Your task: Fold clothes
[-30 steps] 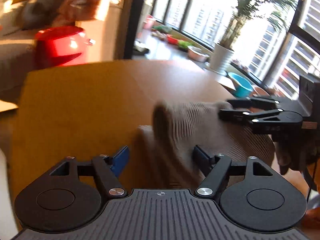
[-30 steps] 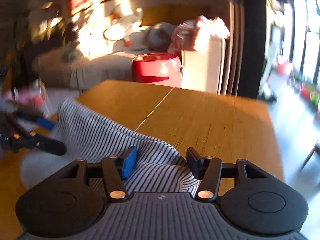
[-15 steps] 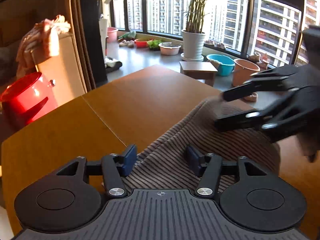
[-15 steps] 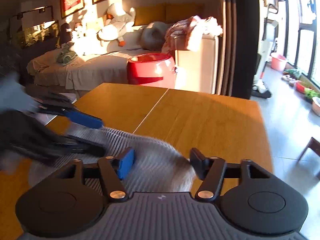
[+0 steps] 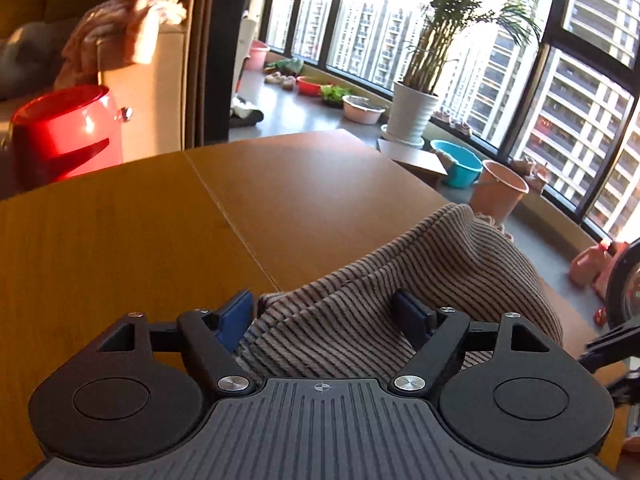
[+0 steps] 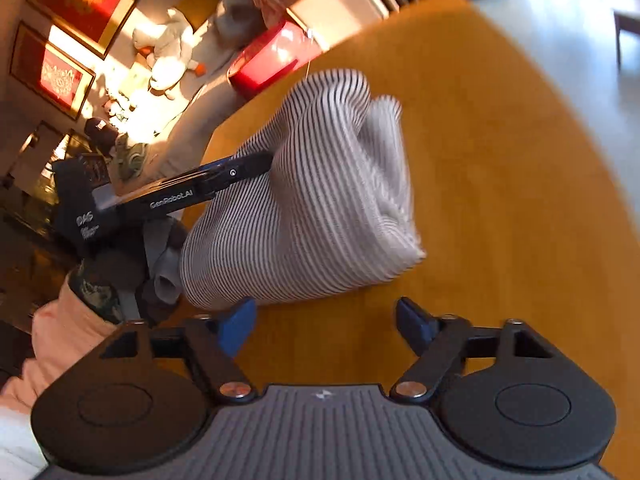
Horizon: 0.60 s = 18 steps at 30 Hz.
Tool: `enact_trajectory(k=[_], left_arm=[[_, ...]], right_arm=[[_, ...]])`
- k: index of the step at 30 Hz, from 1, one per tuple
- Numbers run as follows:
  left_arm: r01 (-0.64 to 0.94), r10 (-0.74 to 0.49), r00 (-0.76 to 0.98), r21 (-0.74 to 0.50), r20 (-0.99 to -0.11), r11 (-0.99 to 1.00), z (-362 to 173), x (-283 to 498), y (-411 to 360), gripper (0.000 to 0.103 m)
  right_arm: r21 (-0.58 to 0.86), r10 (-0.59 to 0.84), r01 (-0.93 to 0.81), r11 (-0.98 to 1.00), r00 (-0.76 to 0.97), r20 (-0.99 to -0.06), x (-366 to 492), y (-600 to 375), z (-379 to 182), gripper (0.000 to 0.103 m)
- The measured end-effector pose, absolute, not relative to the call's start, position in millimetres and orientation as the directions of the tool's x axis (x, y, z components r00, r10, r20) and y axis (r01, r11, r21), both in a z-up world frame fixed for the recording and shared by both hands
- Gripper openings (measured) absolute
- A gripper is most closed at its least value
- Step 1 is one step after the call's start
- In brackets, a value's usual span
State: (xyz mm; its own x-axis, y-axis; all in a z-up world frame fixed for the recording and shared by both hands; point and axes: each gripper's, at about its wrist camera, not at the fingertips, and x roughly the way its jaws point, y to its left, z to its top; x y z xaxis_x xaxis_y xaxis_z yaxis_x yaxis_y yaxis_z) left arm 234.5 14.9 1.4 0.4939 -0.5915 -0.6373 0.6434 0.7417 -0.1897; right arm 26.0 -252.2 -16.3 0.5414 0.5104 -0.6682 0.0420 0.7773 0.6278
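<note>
- Striped garment (image 6: 316, 200) sits bunched in a soft heap on the wooden desk (image 6: 500, 168), near the corner closest to the person; not flat, layers rolled over each other, so the fold is only part done by my read.
- Left gripper (image 5: 326, 312): fingers spread w/ cloth lying between them, jaws opening. Blue pads stand clear of the fabric on both sides, so nothing's pinched. Prob. letting go after laying a layer down.
- Seen from the right wrist cam, the left gripper's fingers (image 6: 240, 170) poke into the upper side of the heap, which is why the fabric dents in there.
- Right gripper (image 6: 326, 322): fingers apart, jaws closing, only bare desk between them. Left pad sits just beside the heap's near edge, not on it. Holds nothing.
- Right cam view is strongly rolled, room looks tilted; gripper seems to be lining up w/ the heap's near hem for a fresh grab (judgement).
- Person's sleeve (image 6: 68, 332), pale pink, shows at lower left behind the left gripper.
- Heap stays put since desk carries all its weight; neither gripper lifts it.
- Risk: a loose knit like this slumps when released, so the bundle may spread before the next pinch.
- Red bin (image 5: 64, 132) & potted plant (image 5: 416, 116) are off the desk, well apart, not involved.
</note>
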Motion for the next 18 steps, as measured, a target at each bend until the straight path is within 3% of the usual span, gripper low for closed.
enact_trajectory(k=[4,9,14,18], left_arm=[[0.597,-0.561,0.517,-0.198,-0.646,0.777,-0.2,236.9,32.1,0.081],[0.542,-0.586,0.472,-0.308,-0.658,0.782,-5.8,236.3,56.4,0.079],[0.514,-0.632,0.418,-0.404,-0.652,0.757,-11.5,223.3,48.5,0.076],[0.481,-0.645,0.419,-0.446,-0.639,0.755,-16.0,220.8,33.2,0.080]], right_arm=[[0.595,0.466,0.034,0.803,0.586,-0.663,62.3,-250.8,-17.9,0.058],[0.525,0.383,0.020,0.851,0.658,-0.648,114.9,-251.3,-17.8,0.058],[0.364,0.320,-0.088,0.927,0.691,-0.648,167.1,-225.6,-3.9,0.058],[0.207,0.262,-0.167,0.964,0.723,-0.640,187.7,-204.4,3.6,0.060]])
